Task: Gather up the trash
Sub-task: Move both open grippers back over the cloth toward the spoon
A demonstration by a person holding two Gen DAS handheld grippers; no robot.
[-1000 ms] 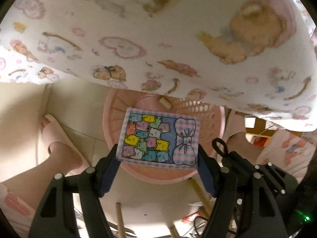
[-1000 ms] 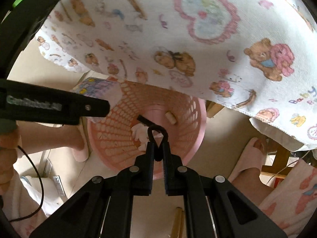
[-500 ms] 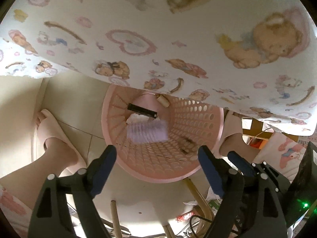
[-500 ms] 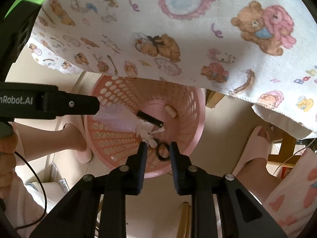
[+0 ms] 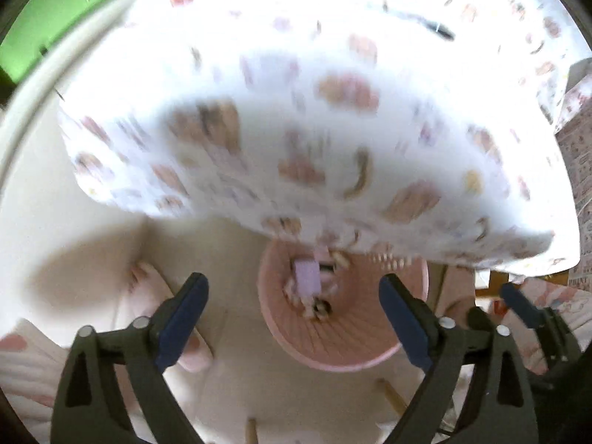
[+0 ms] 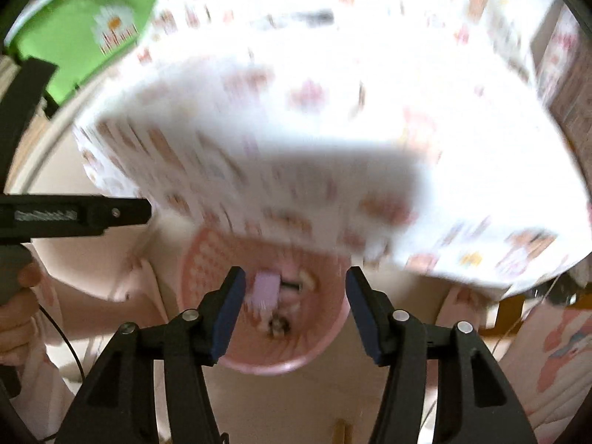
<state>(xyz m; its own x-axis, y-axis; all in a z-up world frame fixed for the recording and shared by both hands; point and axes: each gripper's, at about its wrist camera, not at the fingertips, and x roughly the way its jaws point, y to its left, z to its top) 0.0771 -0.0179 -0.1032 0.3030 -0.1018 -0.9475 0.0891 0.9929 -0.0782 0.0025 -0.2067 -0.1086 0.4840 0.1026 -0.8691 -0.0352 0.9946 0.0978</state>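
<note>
— Jaws on left gripper point(image 5: 291, 281)?
— Spread wide, just been opening, nothing btwn the pads. Aimed steeply down over pink basket point(image 5: 370, 357).
— And right gripper point(image 6: 294, 272)?
— Jaws apart too, not as wide, also just been opening. Nothing clamped, nothing btwn them. Same basket below.
— Whereabouts of the trash?
— Down in the basket. Purple pack point(image 5: 307, 277) lying inside, toward the far wall, w/ small bits beside & below it: whitish scraps, plus a dark round bit point(image 5: 321, 307) just under the pack. Too blurred to name any of them.
— Basket itself?
— Standing on the floor point(image 5: 92, 240), far rim hidden under the tablecloth point(image 5: 296, 129). White cloth w/ brown & pink prints, hanging off the tabletop edge, badly smeared by blur.
— Anything else nearby?
— Pink slipper point(image 5: 144, 275) on the floor left of the basket, not touching it. In right wrist view: hand point(image 6: 16, 303) at left edge, wrapped round the left gripper's handle, thin cable looping below. Green cloth w/ daisy print point(image 6: 92, 18) top left, beyond the tabletop. Wooden stick point(image 5: 392, 396) on the floor near the basket's near side.
</note>
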